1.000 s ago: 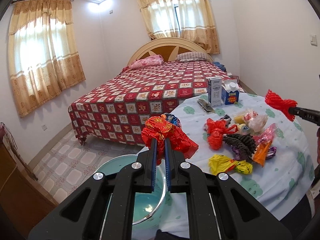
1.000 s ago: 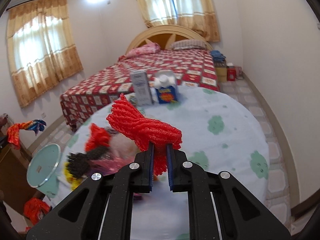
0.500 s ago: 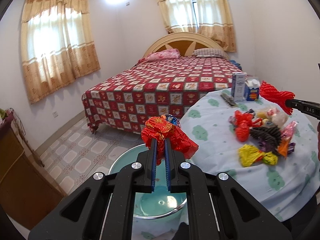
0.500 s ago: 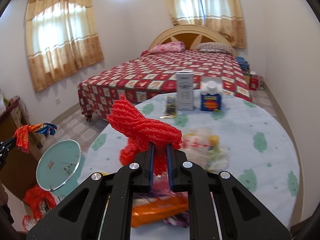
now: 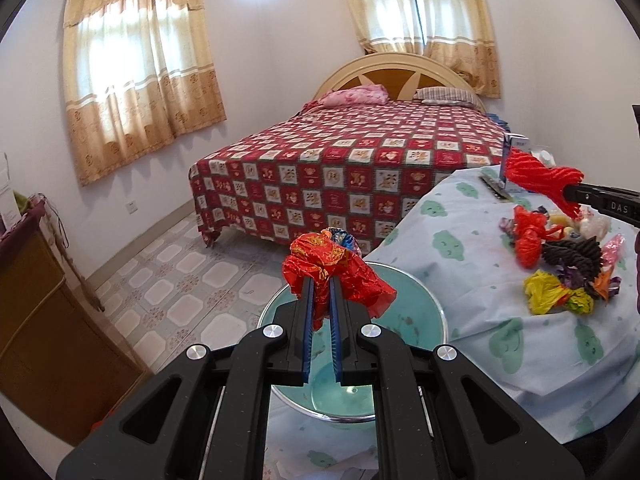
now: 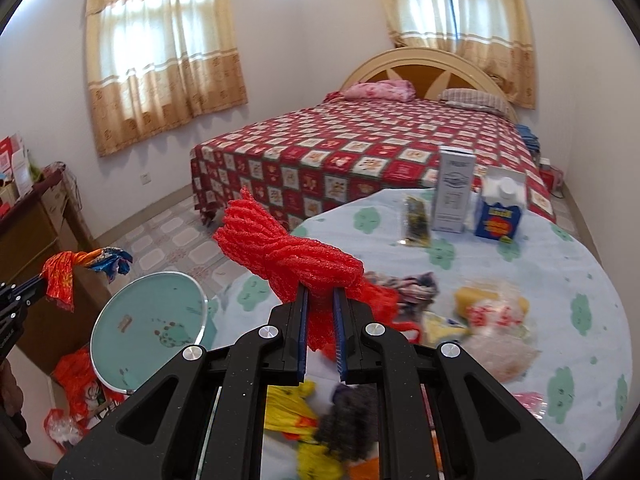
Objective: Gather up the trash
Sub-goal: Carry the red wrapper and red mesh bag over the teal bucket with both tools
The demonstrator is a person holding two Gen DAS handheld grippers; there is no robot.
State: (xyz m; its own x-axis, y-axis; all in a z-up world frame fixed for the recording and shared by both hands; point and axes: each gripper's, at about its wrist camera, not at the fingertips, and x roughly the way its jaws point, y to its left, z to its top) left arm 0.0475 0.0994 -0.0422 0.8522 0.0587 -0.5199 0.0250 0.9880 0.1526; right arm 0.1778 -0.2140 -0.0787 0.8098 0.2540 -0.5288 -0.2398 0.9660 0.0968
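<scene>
As both hands swing toward the teal bin [image 5: 420, 292] beside the surface [image 5: 472, 240], the view has turned from the trash pile to that bin. The left claw [image 5: 320, 284], clamped on a crumpled red foil wrapper [image 5: 336, 268], now hangs over the bin's near rim, where a second ago it stood short of it. The right claw [image 6: 320, 296], clamped on a red foam net [image 6: 288, 248], has crossed the surface toward the bin but is not above it yet. Judging by this, both drops are close; the remaining trash pile [image 5: 560, 264] lies on the surface, to the right of the bin.
</scene>
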